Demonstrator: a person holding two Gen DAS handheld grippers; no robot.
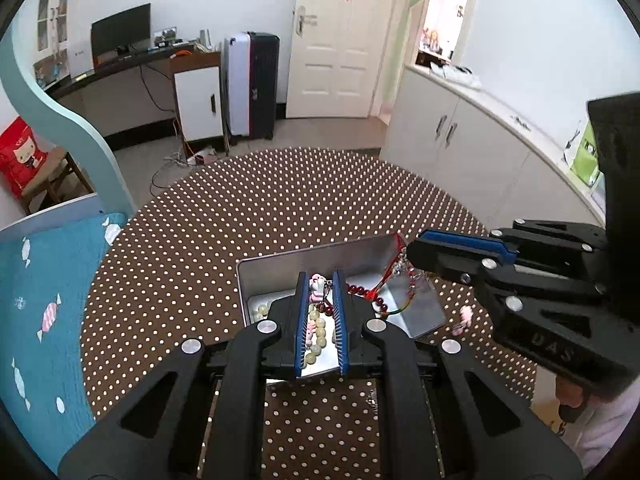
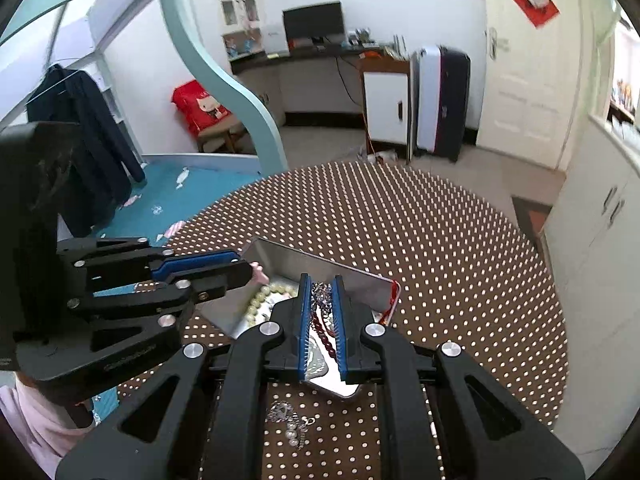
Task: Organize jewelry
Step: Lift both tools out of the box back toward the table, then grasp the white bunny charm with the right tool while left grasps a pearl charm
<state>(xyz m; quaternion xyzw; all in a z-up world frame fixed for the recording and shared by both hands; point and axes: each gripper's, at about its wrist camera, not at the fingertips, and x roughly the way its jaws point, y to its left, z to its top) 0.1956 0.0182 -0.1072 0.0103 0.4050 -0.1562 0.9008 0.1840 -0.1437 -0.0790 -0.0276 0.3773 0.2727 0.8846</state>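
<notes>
Two grippers work over an open metal tin (image 1: 280, 276) sitting low in the middle of both views on a brown polka-dot tablecloth (image 1: 240, 220). Most of the jewelry looks already gathered: a pale bead bracelet (image 1: 318, 332), a dark red bead bracelet (image 1: 362, 292) and a pink charm (image 1: 318, 284) lie inside the tin.

In its own view the left gripper (image 1: 320, 300) hangs just above the tin, its blue-padded jaws narrowly parted. The pink charm shows between the tips, but I cannot tell whether it is pinched or simply lying below them.

From the right edge of the left view, the right gripper (image 1: 412, 254) reaches to the tin's far right corner, where a red cord with silvery links (image 1: 396, 268) hangs from its tip; it appears clamped on that strand, lowering it toward the tin. In the right wrist view the silver chain (image 2: 322, 294) and dark red beads (image 2: 324, 332) show between its jaws.

Still outside the tin are a pearl-and-silver piece (image 2: 290, 424), lying on the cloth at the bottom of the right view, and a small pink item (image 1: 464, 318), just right of the tin in the left view. By my judgement the task is well past halfway, with the held strand and these two strays left.
</notes>
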